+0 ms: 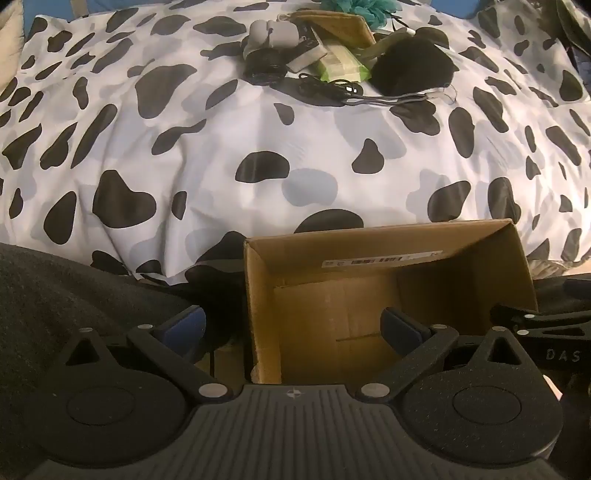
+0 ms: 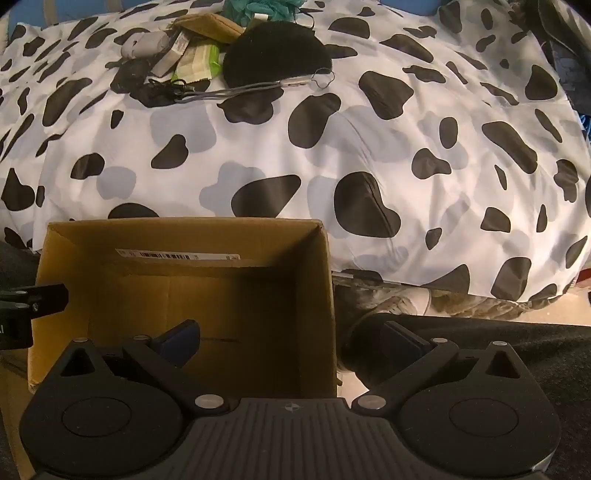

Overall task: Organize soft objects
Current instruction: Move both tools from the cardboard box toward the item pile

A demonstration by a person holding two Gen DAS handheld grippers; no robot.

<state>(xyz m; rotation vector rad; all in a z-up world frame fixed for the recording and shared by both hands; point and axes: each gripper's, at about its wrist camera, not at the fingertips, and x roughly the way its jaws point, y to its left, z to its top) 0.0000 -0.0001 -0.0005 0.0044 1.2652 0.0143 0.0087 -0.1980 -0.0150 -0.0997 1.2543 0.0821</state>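
Note:
An open, empty cardboard box (image 1: 369, 302) (image 2: 184, 295) stands in front of a bed. At the far side of the cow-print duvet (image 1: 258, 147) (image 2: 369, 147) lies a pile: a black knit hat (image 1: 410, 66) (image 2: 273, 55), a grey soft toy (image 1: 269, 33) (image 2: 144, 44), a green packet (image 1: 340, 66) (image 2: 199, 62), a tan pouch (image 1: 340, 26) (image 2: 210, 24), a teal puff (image 1: 354, 7) (image 2: 258, 7) and black cords (image 1: 332, 88) (image 2: 166, 88). My left gripper (image 1: 295, 328) is open and empty, straddling the box's left wall. My right gripper (image 2: 291, 343) is open and empty, straddling its right wall.
Dark grey fabric (image 1: 55, 295) (image 2: 517, 350) lies beside the box on both sides. A camouflage-patterned cloth (image 2: 424, 299) shows under the duvet's edge. The other gripper's tip shows at the frame edge (image 1: 535, 321) (image 2: 33, 295).

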